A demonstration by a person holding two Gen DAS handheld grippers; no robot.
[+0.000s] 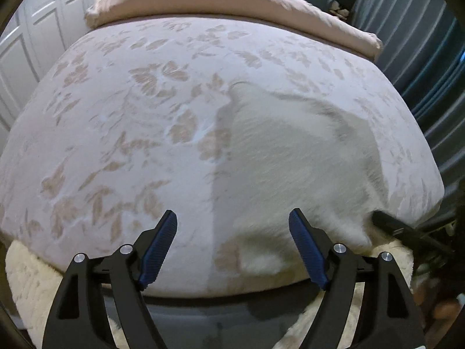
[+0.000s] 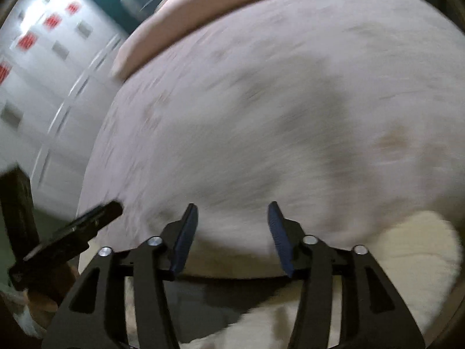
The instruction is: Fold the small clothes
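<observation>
A small white garment (image 1: 293, 157) lies spread on the bed's floral sheet (image 1: 130, 122), right of centre in the left wrist view. My left gripper (image 1: 234, 219) is open and empty, hovering over the garment's near left edge. My right gripper (image 2: 232, 209) is open and empty above the garment (image 2: 290, 151), which looks pale and blurred in the right wrist view. One finger of the right gripper (image 1: 389, 222) shows at the garment's near right corner in the left wrist view. The left gripper (image 2: 87, 218) shows at the left of the right wrist view.
A folded pink blanket (image 1: 221, 0) lies across the far end of the bed. A cream fluffy rug (image 1: 32, 285) lies below the bed's near edge. White wardrobe doors (image 1: 29, 37) stand to the left, blue curtains (image 1: 421, 43) to the right.
</observation>
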